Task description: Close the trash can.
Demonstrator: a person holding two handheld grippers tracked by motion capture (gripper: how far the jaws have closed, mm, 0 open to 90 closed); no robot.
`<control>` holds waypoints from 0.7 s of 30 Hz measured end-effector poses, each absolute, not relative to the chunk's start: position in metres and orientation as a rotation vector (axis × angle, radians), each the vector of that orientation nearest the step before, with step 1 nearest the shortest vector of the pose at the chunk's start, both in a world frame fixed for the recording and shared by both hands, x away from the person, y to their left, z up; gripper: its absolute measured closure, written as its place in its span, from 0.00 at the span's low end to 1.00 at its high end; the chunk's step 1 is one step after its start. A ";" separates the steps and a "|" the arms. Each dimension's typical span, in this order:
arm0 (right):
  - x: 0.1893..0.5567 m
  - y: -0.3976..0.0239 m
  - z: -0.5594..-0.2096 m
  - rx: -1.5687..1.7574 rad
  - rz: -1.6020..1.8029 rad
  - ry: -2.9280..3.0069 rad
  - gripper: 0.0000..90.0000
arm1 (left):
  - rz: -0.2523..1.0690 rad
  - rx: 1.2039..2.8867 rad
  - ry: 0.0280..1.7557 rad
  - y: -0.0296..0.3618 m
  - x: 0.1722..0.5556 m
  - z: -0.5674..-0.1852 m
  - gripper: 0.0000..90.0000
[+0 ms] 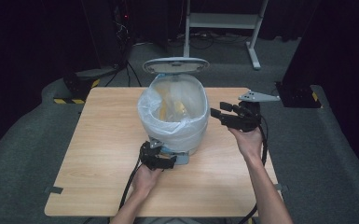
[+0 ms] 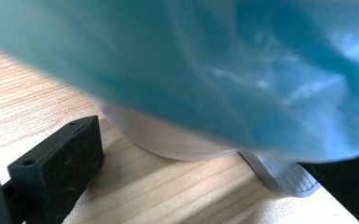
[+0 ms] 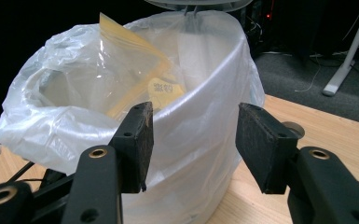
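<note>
A white pedal bin [image 1: 172,112] lined with a clear plastic bag [image 3: 214,88] stands mid-table, its grey lid [image 1: 176,65] raised at the back. A yellowish clear zip bag [image 3: 140,70] sticks up inside it. My left gripper [image 1: 161,158] sits low at the bin's front base by the grey pedal [image 2: 284,179]; its jaws stand wide apart on either side of the base, and the right one is next to the pedal. My right gripper [image 3: 193,144] hovers just right of the bin's rim, open, pointing at the liner with nothing between its pads.
The wooden table [image 1: 102,140] has bare surface left and in front of the bin. Behind it on the grey carpet are a white desk frame [image 1: 224,21] and black stands with hazard tape at left [image 1: 77,86] and right [image 1: 298,93]. Cables trail from both grippers.
</note>
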State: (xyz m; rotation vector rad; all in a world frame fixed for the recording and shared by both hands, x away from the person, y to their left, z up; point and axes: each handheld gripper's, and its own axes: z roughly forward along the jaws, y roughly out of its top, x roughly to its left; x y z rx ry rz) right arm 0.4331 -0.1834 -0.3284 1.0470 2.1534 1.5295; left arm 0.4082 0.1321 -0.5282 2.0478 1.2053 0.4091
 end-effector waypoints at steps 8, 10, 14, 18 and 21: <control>0.426 -0.191 -0.339 1.064 1.544 2.131 0.52 | 0.406 2.041 1.210 0.131 0.408 -0.528 0.00; 0.424 -0.192 -0.343 1.066 1.540 2.130 0.52 | 0.405 2.040 1.211 0.131 0.408 -0.528 0.00; 0.419 -0.195 -0.351 1.076 1.552 2.120 0.52 | 0.406 2.040 1.210 0.131 0.408 -0.528 0.00; 0.415 -0.197 -0.359 1.088 1.550 2.115 0.52 | 0.405 2.040 1.210 0.131 0.408 -0.528 0.00; 0.412 -0.198 -0.366 1.096 1.553 2.116 0.52 | 0.405 2.040 1.211 0.131 0.408 -0.528 0.00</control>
